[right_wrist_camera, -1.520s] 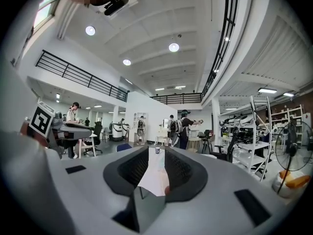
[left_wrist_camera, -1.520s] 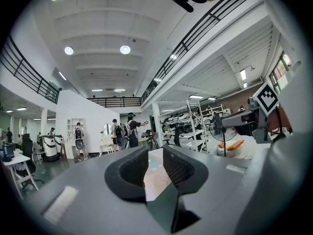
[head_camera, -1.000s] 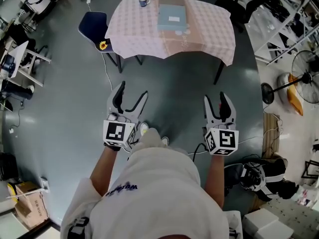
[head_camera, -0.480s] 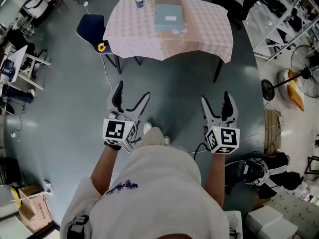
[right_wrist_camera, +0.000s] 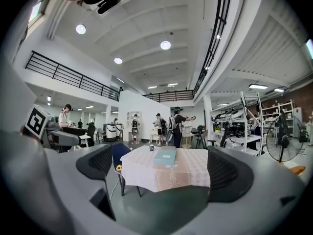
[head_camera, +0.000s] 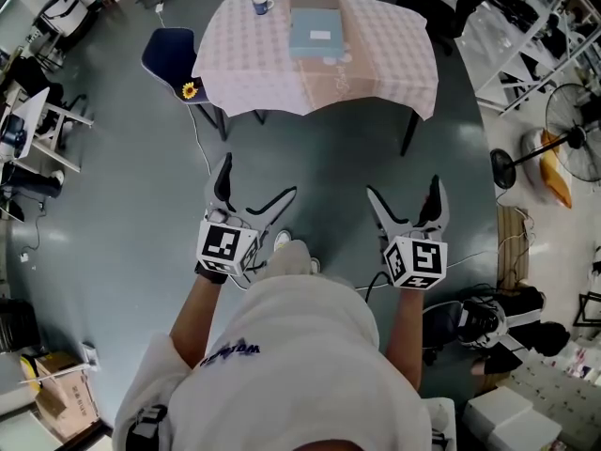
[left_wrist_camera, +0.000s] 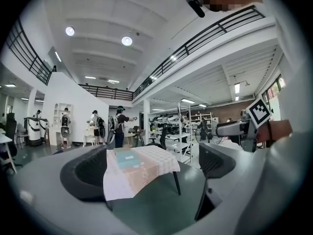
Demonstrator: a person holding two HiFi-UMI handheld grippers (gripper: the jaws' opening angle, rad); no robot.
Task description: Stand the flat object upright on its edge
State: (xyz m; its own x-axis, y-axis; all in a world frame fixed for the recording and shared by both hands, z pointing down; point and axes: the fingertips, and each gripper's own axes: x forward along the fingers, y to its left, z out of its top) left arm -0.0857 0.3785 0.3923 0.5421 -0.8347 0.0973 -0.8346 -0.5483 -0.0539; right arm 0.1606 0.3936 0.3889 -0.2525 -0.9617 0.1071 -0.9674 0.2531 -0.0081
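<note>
The flat object, a light-blue book, lies flat on a table with a pink checked cloth across the floor ahead of me. It also shows in the left gripper view and the right gripper view. My left gripper and right gripper are held side by side over the grey floor, well short of the table. Both are open; their jaws have just been opening and nothing is between them. A white mug stands on the table's far left corner.
A blue chair with a sunflower stands at the table's left. A floor fan and shelves are at the right, desks at the left, a cardboard box near my feet. Several people stand beyond the table.
Both grippers' jaws have spread much wider. The hands have stayed about where they were, over the floor.
</note>
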